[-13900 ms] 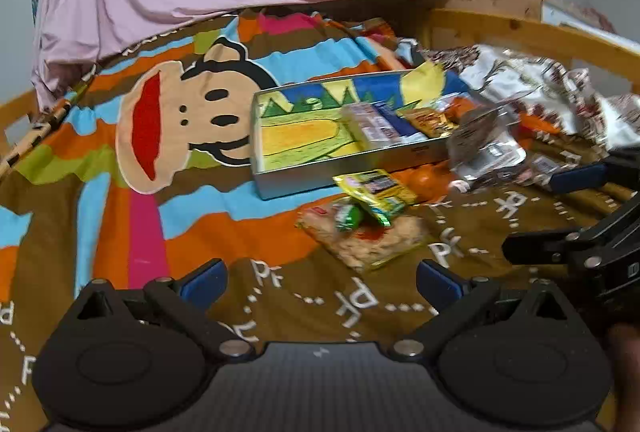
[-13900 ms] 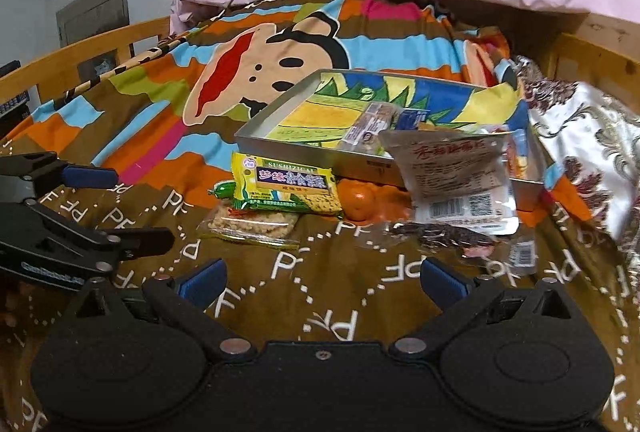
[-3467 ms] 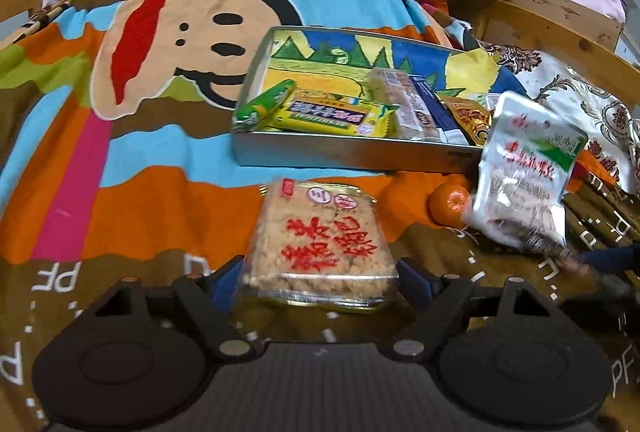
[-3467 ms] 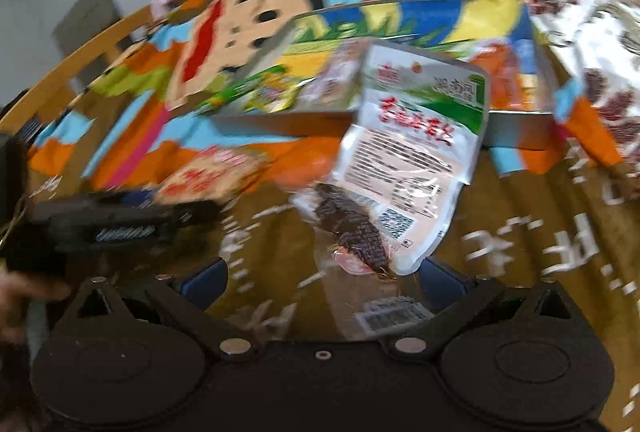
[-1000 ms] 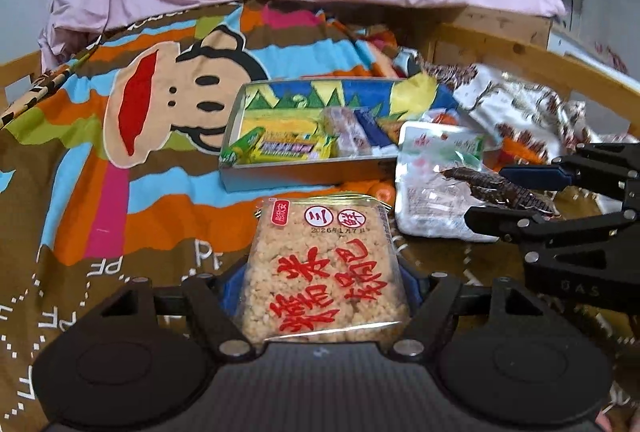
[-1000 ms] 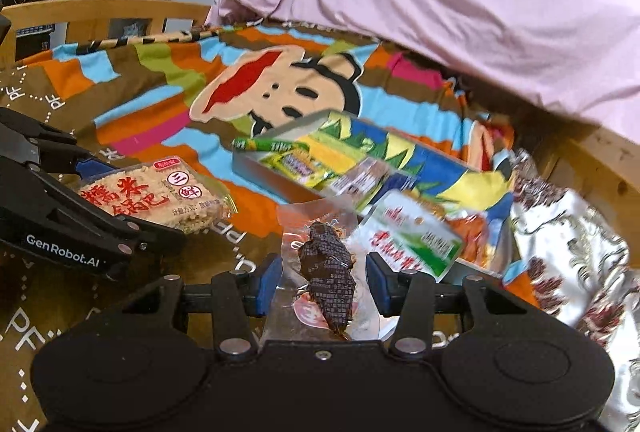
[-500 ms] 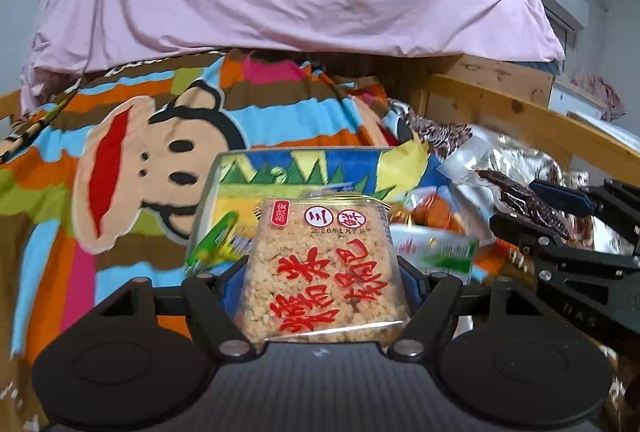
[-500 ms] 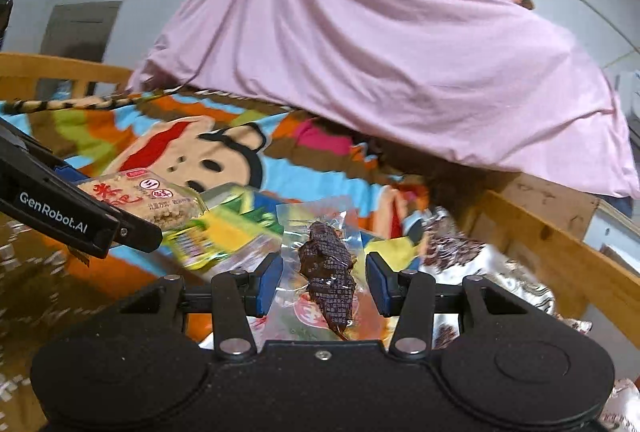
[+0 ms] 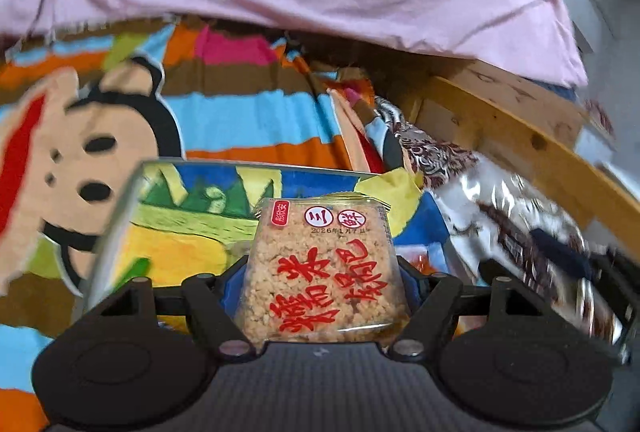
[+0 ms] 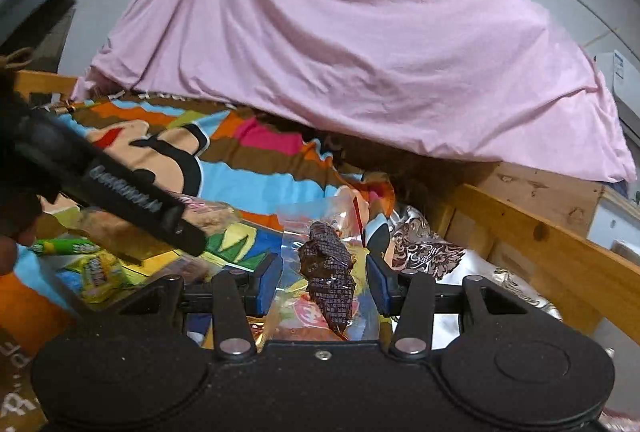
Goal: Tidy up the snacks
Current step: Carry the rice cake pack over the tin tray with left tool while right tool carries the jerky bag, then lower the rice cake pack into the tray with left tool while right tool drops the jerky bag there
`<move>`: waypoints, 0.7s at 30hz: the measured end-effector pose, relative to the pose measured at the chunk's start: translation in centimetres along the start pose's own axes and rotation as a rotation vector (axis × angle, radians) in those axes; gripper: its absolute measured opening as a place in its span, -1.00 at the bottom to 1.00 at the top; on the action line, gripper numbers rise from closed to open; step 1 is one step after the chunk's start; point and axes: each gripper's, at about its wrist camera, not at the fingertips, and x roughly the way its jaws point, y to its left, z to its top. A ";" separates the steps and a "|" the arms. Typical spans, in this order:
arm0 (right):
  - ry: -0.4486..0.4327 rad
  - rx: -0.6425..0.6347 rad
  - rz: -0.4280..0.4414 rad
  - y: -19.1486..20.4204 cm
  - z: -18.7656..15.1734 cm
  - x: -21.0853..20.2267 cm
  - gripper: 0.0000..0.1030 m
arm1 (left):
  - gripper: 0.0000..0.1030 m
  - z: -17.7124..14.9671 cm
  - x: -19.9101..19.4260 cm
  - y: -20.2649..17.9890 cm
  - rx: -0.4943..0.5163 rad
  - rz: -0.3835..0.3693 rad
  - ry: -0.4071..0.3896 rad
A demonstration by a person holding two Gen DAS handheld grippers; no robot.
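My left gripper (image 9: 322,284) is shut on a clear pack of crispy rice cake (image 9: 322,268) with red characters, held above the metal tin tray (image 9: 120,216) with a painted landscape bottom. My right gripper (image 10: 322,280) is shut on a clear packet with a dark brown dried snack (image 10: 328,272) inside. From the right wrist view the left gripper (image 10: 132,200) shows as a black bar at the left, over the tray with a green stick snack (image 10: 60,245) and a yellow packet (image 10: 98,272). In the left wrist view the right gripper (image 9: 560,260) is blurred at the right.
A striped monkey-print blanket (image 9: 240,112) covers the bed. A pink sheet (image 10: 360,52) is heaped at the back. A wooden bed rail (image 10: 540,232) runs along the right, with silvery patterned fabric (image 10: 432,252) beside it.
Both grippers have moved forward over the tray with their packets. The tray now fills the lower view and the snacks in it lie closer beneath.
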 end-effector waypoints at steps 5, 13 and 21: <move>0.058 0.033 0.029 -0.7 -0.4 3.4 -0.05 | 0.47 1.0 4.3 0.2 -0.025 0.030 0.044; 0.209 0.050 0.075 -0.2 -2.0 6.9 -0.05 | 0.47 1.3 8.6 0.2 -0.018 0.058 0.127; 0.273 0.089 0.090 0.0 -2.9 7.9 -0.05 | 0.48 1.2 9.9 -1.7 0.116 0.083 0.157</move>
